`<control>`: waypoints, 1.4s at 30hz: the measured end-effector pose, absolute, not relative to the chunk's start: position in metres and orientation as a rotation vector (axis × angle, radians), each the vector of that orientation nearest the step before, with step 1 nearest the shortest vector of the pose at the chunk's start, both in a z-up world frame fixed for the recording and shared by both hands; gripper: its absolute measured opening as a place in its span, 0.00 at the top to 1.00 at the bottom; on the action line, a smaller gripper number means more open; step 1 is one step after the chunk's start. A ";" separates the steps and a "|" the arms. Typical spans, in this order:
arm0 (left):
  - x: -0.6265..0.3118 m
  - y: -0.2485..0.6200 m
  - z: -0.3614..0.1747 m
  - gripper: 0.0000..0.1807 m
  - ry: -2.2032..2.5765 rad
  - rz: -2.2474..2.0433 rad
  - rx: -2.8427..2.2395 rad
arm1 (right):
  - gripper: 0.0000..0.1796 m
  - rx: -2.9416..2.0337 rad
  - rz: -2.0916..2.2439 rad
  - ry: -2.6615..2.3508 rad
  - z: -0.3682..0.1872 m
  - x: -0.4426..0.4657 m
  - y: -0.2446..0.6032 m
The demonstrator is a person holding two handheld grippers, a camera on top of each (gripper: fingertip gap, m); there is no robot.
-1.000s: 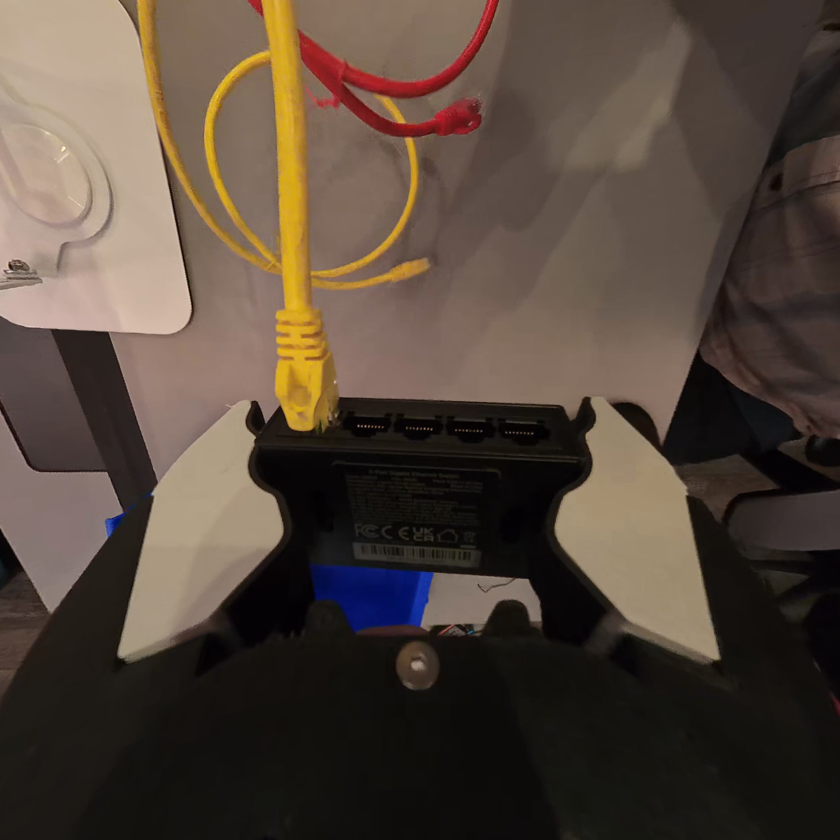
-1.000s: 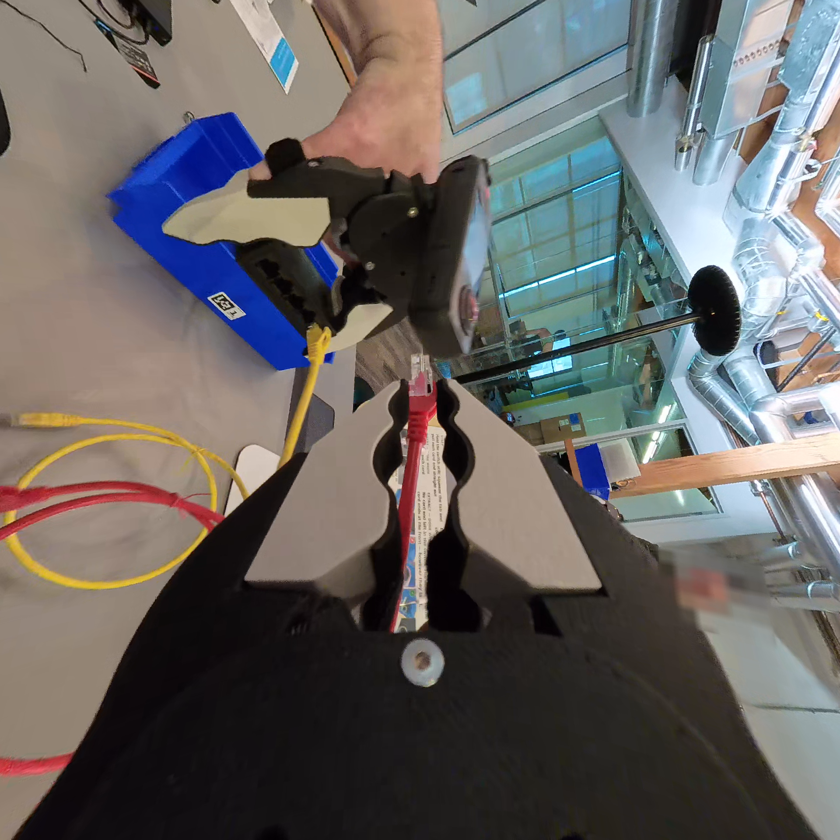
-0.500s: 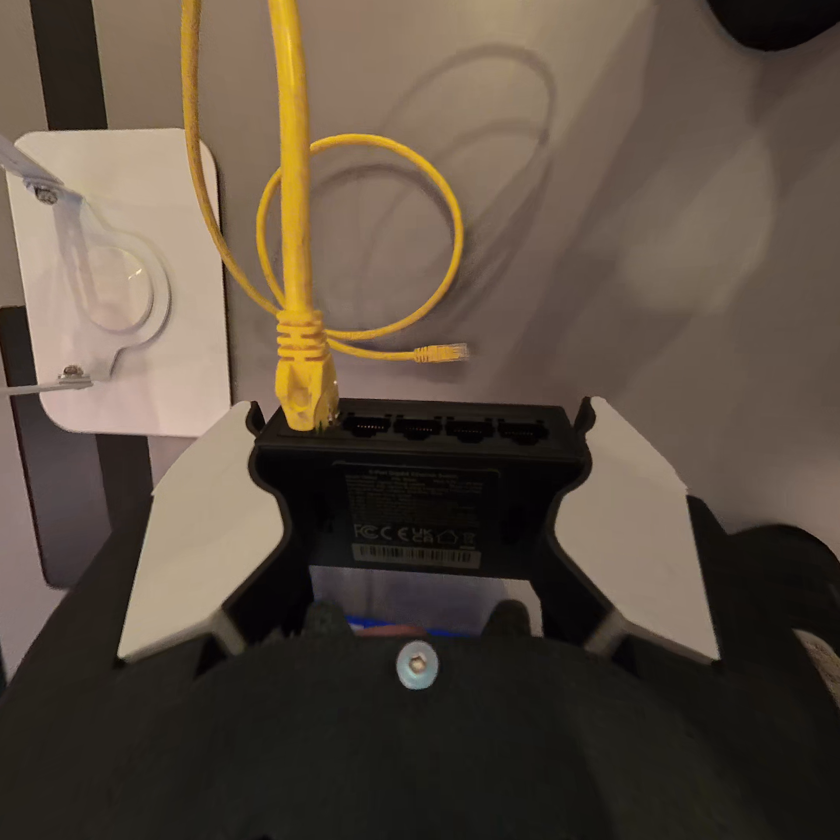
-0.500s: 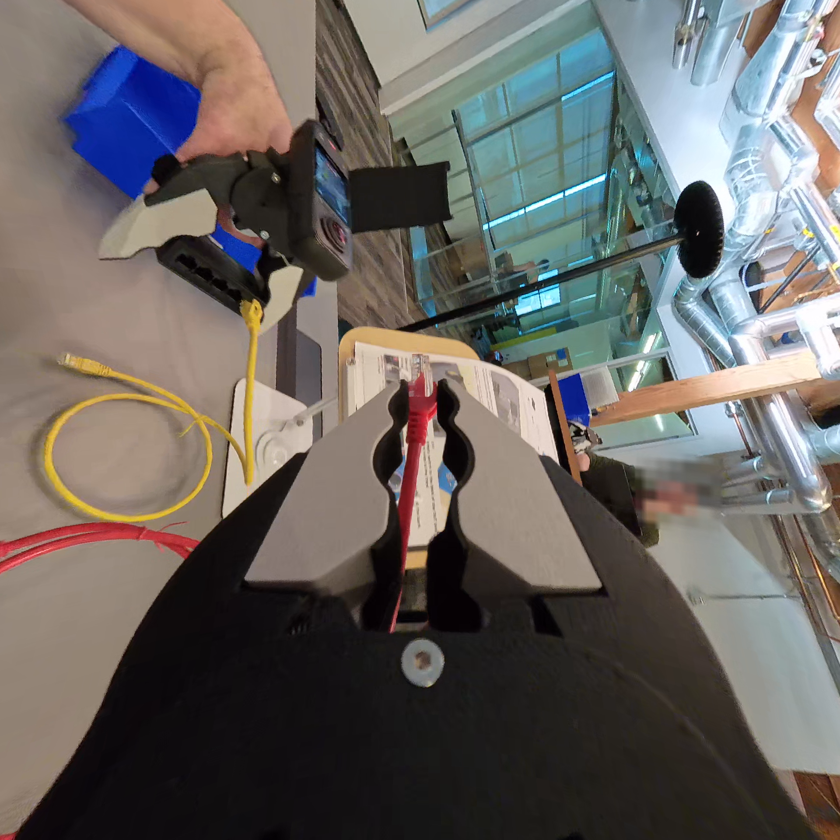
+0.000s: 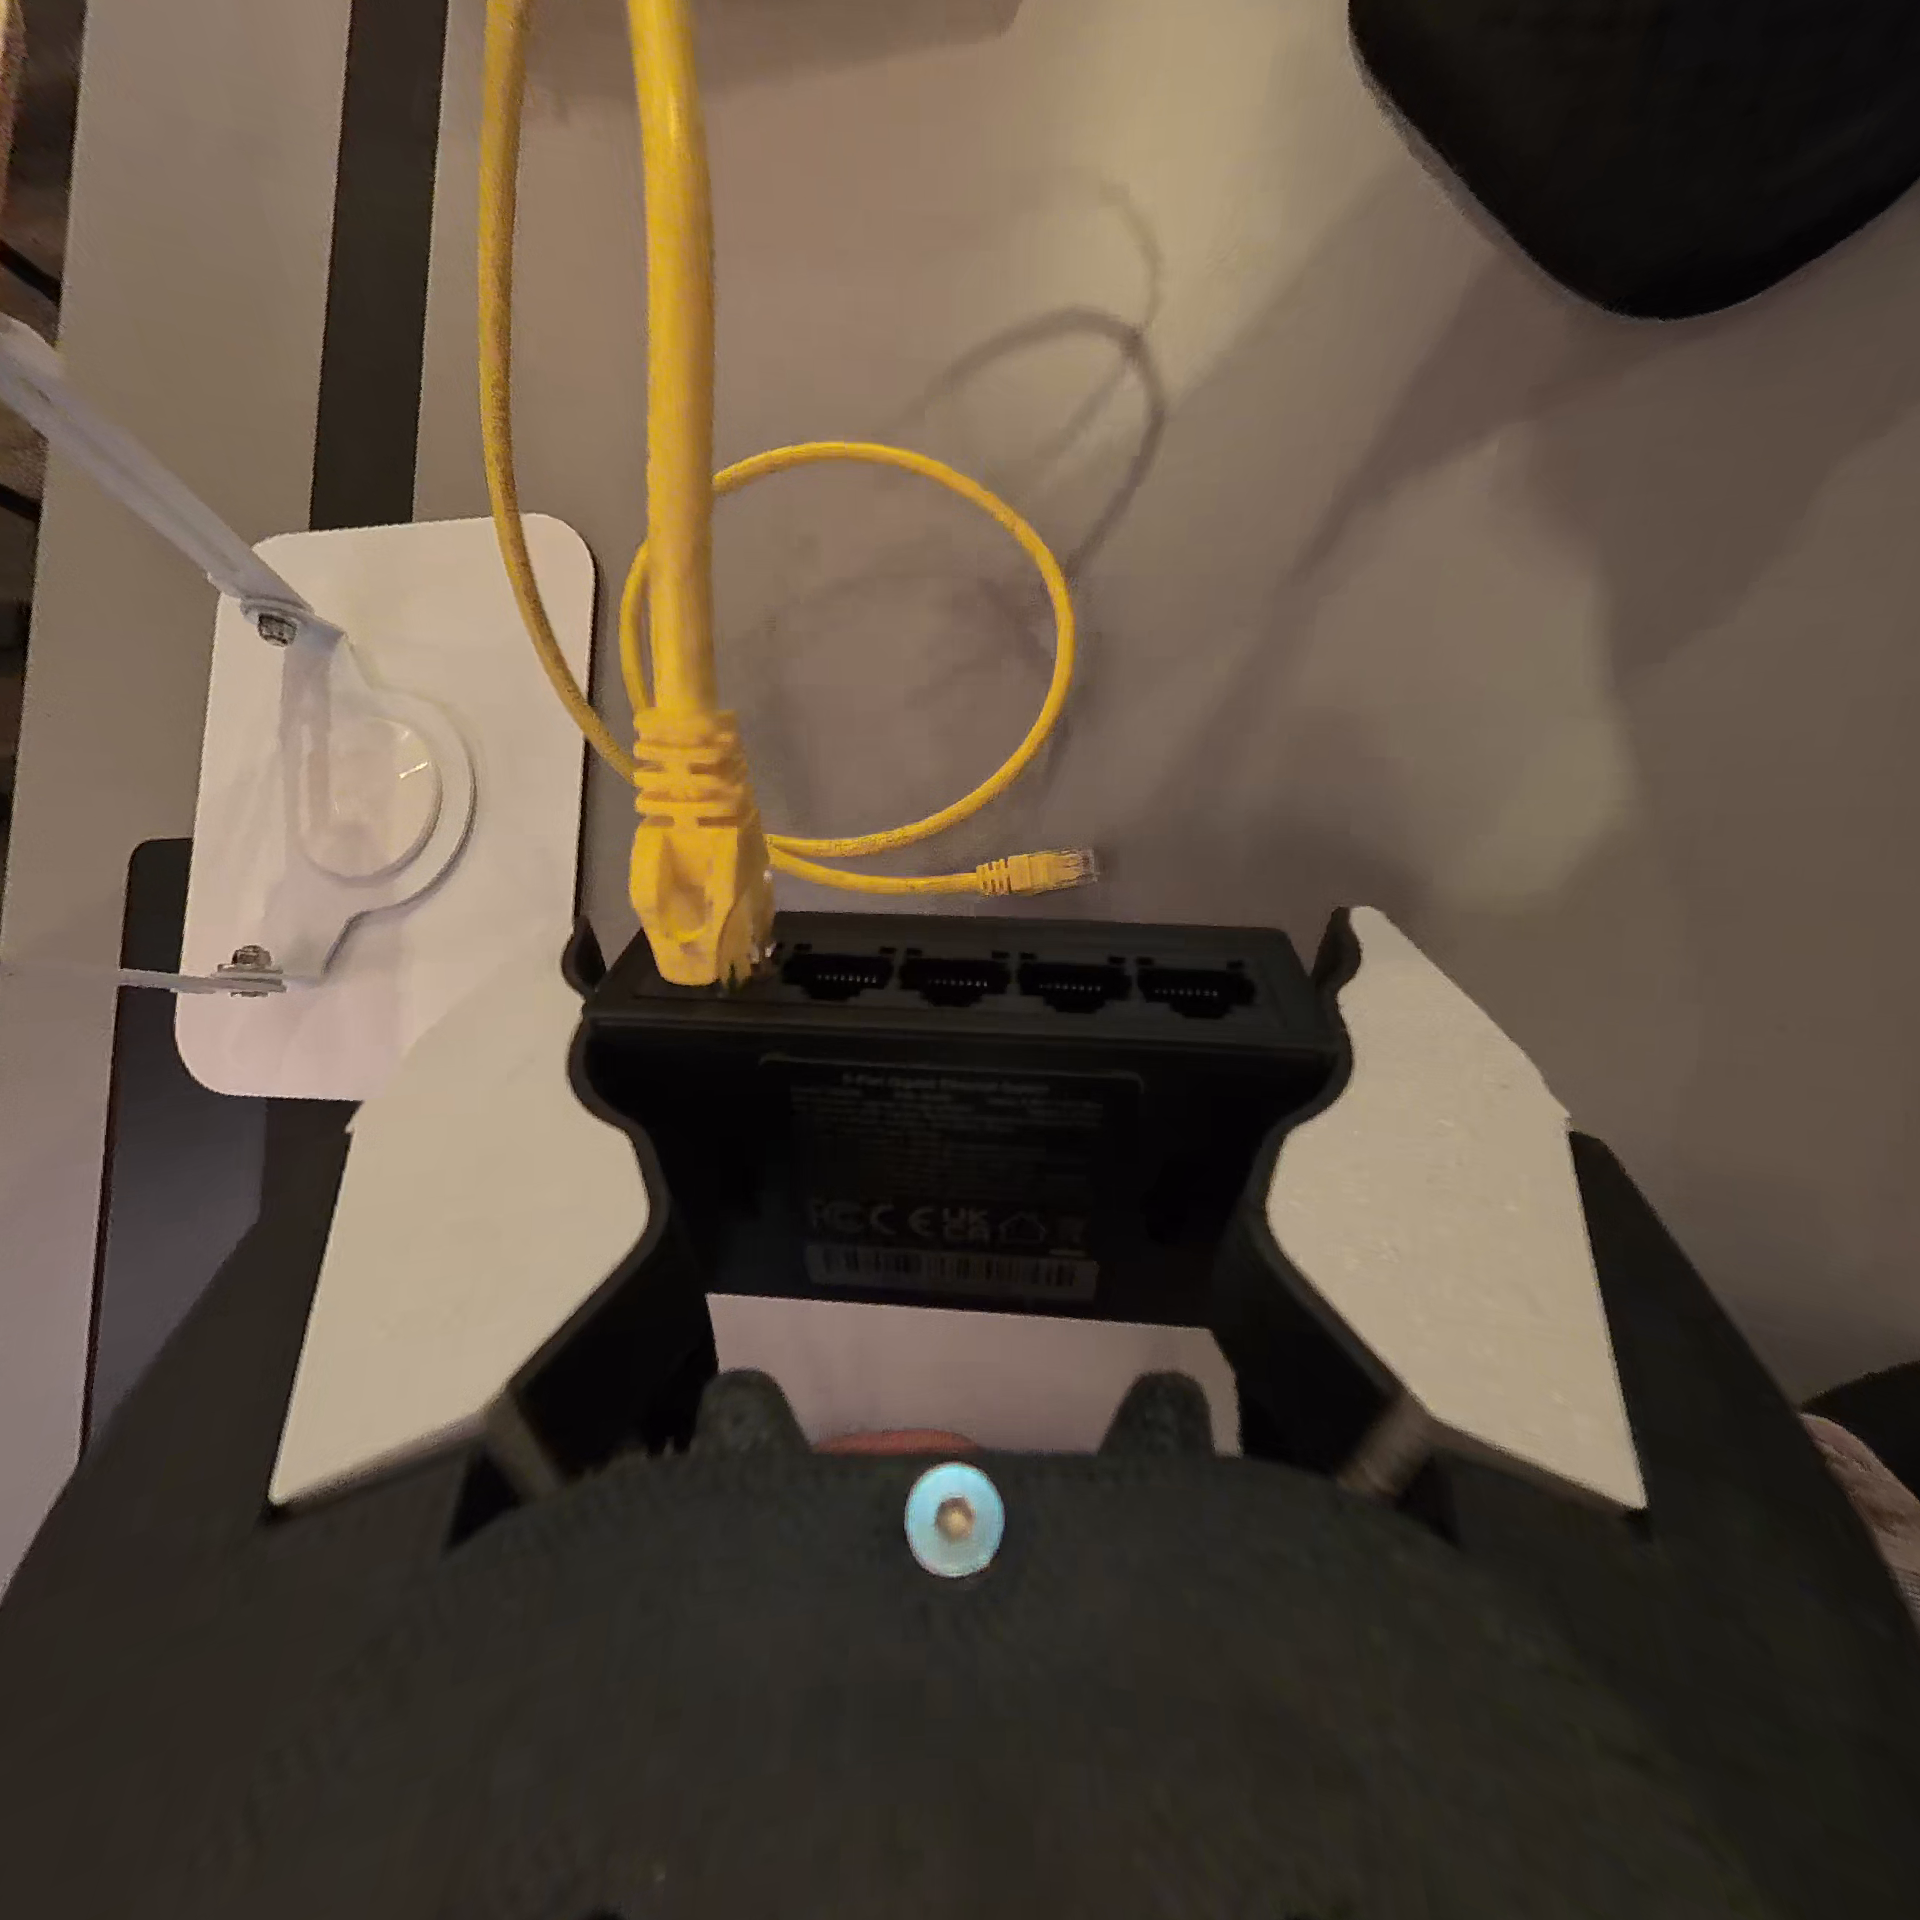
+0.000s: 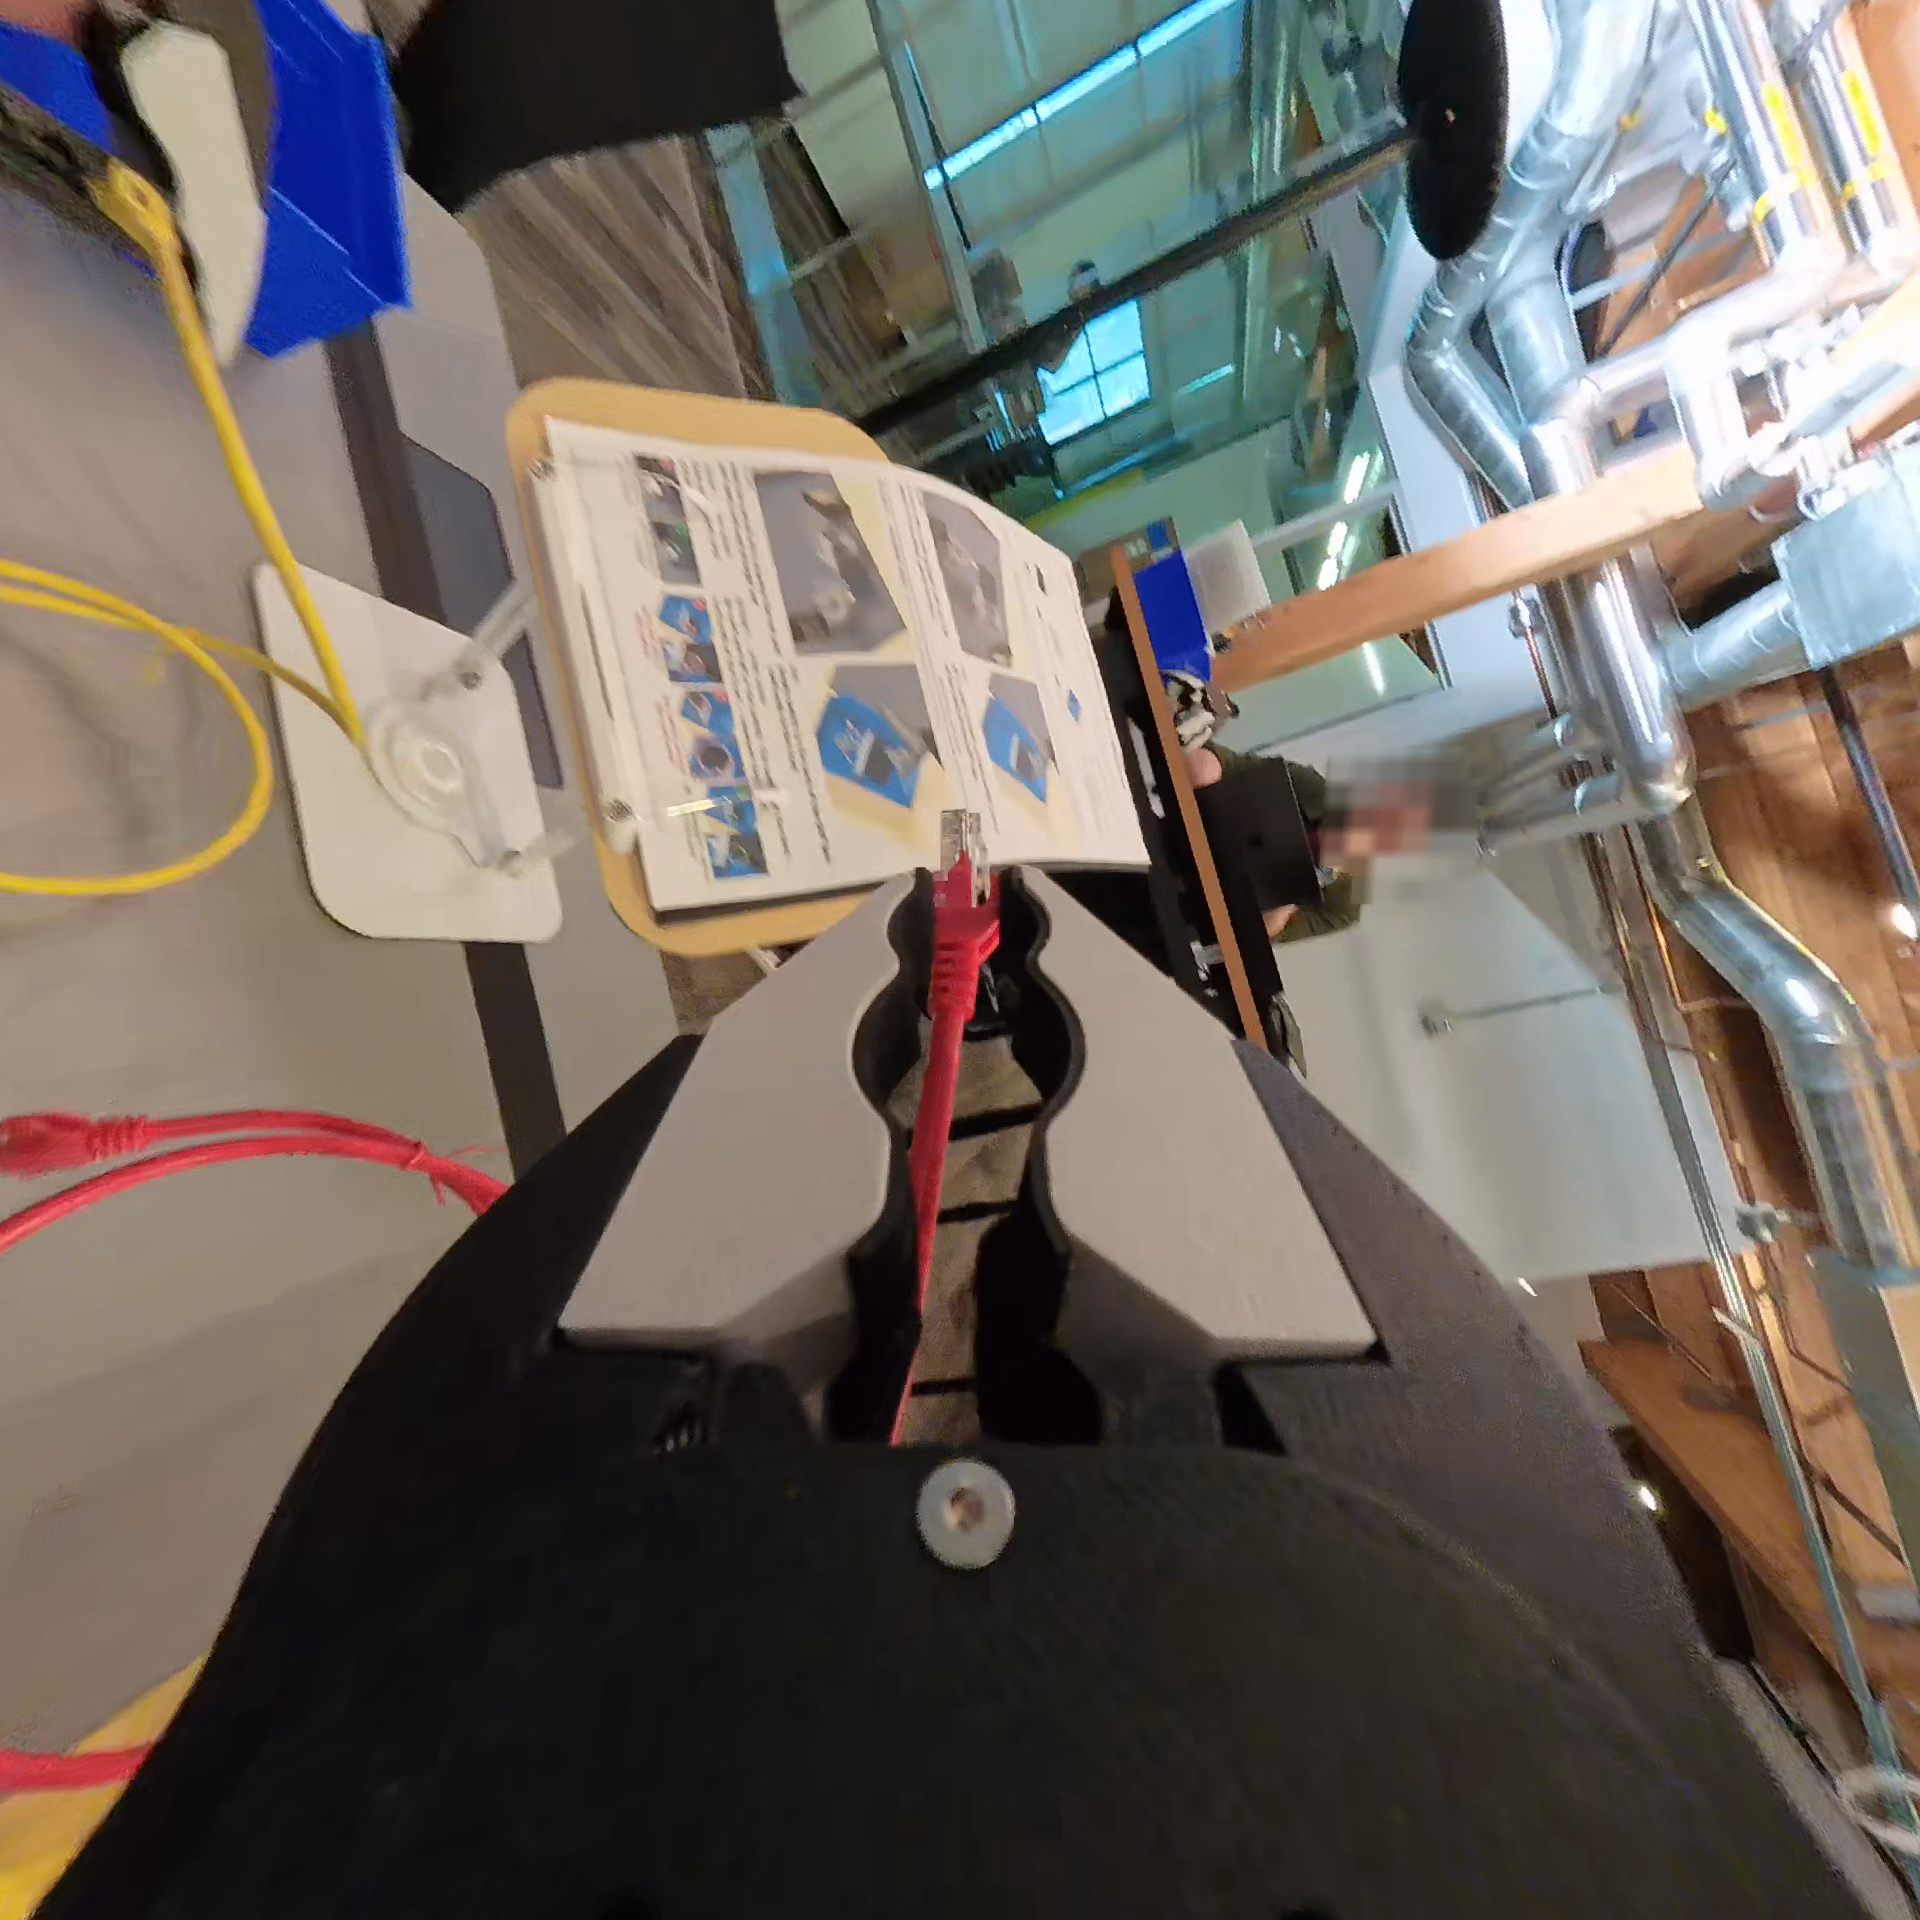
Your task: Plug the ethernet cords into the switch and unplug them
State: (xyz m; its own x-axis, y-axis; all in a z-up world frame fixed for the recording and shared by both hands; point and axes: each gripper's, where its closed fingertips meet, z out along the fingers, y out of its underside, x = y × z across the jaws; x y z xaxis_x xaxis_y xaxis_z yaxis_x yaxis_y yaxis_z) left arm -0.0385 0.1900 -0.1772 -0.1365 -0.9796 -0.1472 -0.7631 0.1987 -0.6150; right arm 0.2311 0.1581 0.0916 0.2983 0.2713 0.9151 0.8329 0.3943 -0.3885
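Note:
My left gripper (image 5: 961, 971) is shut on a black ethernet switch (image 5: 951, 1122), label side up, ports facing away. A yellow ethernet cord's plug (image 5: 694, 873) sits in the leftmost port; the other ports (image 5: 1013, 977) are empty. The yellow cord's free end (image 5: 1039, 868) lies on the grey table behind. My right gripper (image 6: 961, 899) is shut on a red ethernet cord (image 6: 951, 997), its clear plug tip (image 6: 958, 836) sticking out past the fingertips. The left gripper (image 6: 192, 156) with the yellow plug (image 6: 135, 203) shows at the top left of the right wrist view, partly cut off.
A white stand base (image 5: 384, 800) with a clear mount sits left of the switch; it holds a clipboard with a printed sheet (image 6: 821, 665). A blue bin (image 6: 327, 177) is at the table's far end. Red cord loops (image 6: 239, 1138) and yellow loops (image 6: 156, 727) lie on the table. The left gripper's tips are roughly 40 cm from the right gripper's.
The right gripper has swung away from the switch, which has slid to the top left edge of its view. The left wrist view shifted so the white stand base and yellow cord end look closer.

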 end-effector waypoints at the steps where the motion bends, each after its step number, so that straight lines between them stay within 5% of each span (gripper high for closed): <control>1: -0.039 0.189 -0.176 0.31 1.958 -0.542 -1.616 | 0.94 -1.164 -0.527 -1.242 0.096 0.243 0.161; 15: -0.036 0.185 -0.180 0.31 1.969 -0.575 -1.615 | 0.94 -1.370 -0.728 -1.055 0.129 0.407 0.186; 42: -0.038 0.188 -0.187 0.31 1.972 -0.604 -1.634 | 0.94 -1.759 -0.685 -1.049 -0.138 0.466 0.219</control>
State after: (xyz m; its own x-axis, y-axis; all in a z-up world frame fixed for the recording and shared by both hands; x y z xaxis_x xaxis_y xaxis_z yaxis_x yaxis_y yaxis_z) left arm -0.0376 0.1876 -0.1869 -0.1503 -0.9836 -0.0993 -0.7595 0.1792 -0.6253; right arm 0.4664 0.2193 -0.1377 0.4763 0.3517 0.8059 0.8793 -0.1878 -0.4377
